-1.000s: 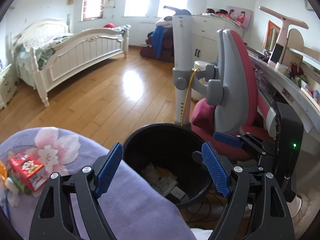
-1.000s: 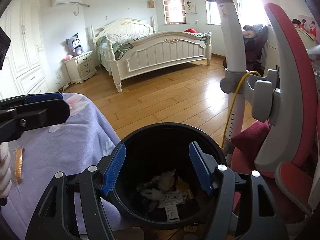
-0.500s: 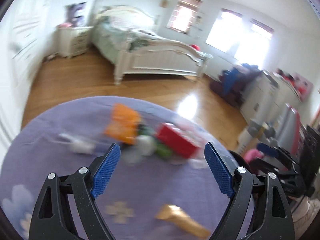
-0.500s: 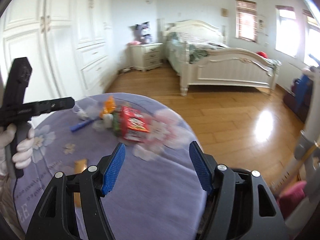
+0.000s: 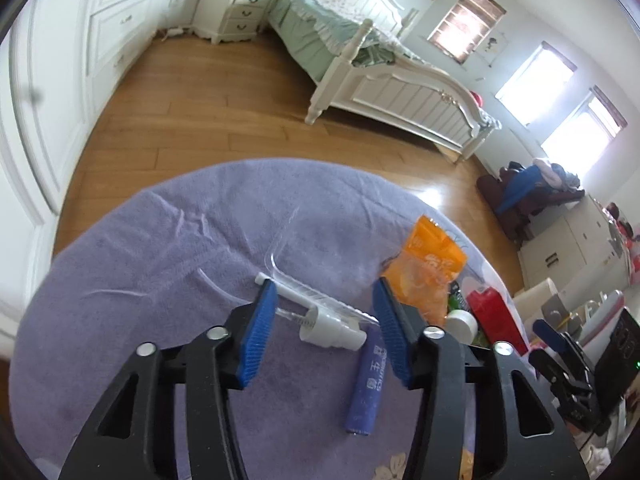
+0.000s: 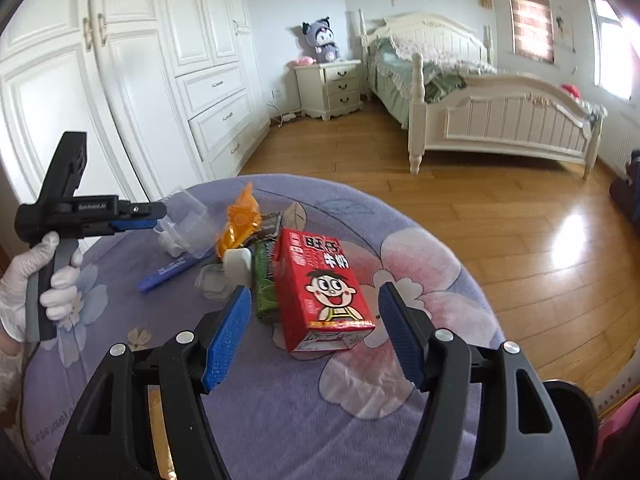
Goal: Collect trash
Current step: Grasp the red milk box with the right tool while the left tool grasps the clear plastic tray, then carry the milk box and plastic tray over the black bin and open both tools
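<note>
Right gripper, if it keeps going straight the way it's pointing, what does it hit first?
Most likely the red milk carton. The right gripper is open with the carton lying between its blue pads on the purple cloth, nothing in front of it. Depth is uncertain, so height above the cloth is unclear.

A: Floor?
B: Glossy honey-brown wooden plank floor (image 6: 500, 216), bright glare patch from the windows.
A: Furniture?
B: Cream white wooden bed with slatted footboard (image 6: 508, 124), green bedding rumpled on top. Small cream three-drawer nightstand (image 6: 334, 88) just beside the headboard, grey plush toy with dark ears (image 6: 322, 42) sitting on it. Tall white panelled wardrobe with drawers (image 6: 160, 80) along the left wall.
A: Windows?
B: Brick-red blind on a small window (image 5: 468, 26), two bright overexposed windows (image 5: 558, 86) further right. Walls plain white.
A: Anything else?
B: Dark chair piled with blue clothes (image 5: 528, 194), low white cabinet (image 5: 568, 248) near it.
</note>
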`<move>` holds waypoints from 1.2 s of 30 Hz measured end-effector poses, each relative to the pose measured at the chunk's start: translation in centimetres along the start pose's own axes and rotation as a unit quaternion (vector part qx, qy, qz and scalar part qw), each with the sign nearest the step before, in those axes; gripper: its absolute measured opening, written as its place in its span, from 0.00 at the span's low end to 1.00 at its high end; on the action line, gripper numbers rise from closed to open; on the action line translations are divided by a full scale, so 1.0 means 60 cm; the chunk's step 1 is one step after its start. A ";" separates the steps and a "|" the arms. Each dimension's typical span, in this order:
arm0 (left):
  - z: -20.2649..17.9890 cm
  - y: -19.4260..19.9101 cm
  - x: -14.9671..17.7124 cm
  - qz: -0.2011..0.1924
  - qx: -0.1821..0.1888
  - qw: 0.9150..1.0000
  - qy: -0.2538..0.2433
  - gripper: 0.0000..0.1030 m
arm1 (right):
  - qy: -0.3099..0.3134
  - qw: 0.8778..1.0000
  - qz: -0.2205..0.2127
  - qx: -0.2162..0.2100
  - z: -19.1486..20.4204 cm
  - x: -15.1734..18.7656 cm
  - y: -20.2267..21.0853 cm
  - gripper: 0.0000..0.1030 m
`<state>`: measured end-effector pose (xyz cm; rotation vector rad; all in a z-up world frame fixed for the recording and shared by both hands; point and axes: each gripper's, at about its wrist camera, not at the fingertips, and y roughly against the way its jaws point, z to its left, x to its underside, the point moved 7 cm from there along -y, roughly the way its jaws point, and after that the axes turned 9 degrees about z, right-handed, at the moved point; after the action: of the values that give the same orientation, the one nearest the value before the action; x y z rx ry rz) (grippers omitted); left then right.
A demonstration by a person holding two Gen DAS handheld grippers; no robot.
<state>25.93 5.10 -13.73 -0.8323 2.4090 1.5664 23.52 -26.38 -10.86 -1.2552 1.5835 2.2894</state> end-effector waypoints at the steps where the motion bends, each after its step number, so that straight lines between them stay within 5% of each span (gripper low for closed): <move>1: 0.002 -0.008 0.001 0.007 0.003 1.000 0.001 0.32 | -0.010 1.000 0.010 -0.005 -0.009 0.002 -0.013 0.64; 6: 0.000 -0.034 0.007 0.008 0.017 1.000 0.004 0.19 | -0.051 0.997 0.048 -0.037 -0.027 0.007 -0.048 0.65; 12: -0.030 -0.034 0.016 -0.010 0.015 1.000 -0.019 0.11 | -0.020 0.997 0.071 -0.020 0.003 0.020 -0.048 0.48; 23: -0.138 0.067 0.062 -0.063 0.043 0.992 -0.103 0.04 | -0.065 0.997 -0.030 -0.037 0.005 0.066 0.125 0.47; 29: -0.223 0.097 0.111 -0.065 0.079 0.984 -0.145 0.04 | -0.078 0.990 -0.098 0.062 -0.031 0.117 0.229 0.47; 36: -0.352 0.093 0.177 -0.046 0.137 0.971 -0.193 0.04 | -0.107 0.977 -0.112 0.146 -0.077 0.200 0.289 0.47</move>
<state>17.70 -15.69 -4.28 -0.5216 2.1978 1.1914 9.72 -42.38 -6.54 -1.0178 1.5435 1.9016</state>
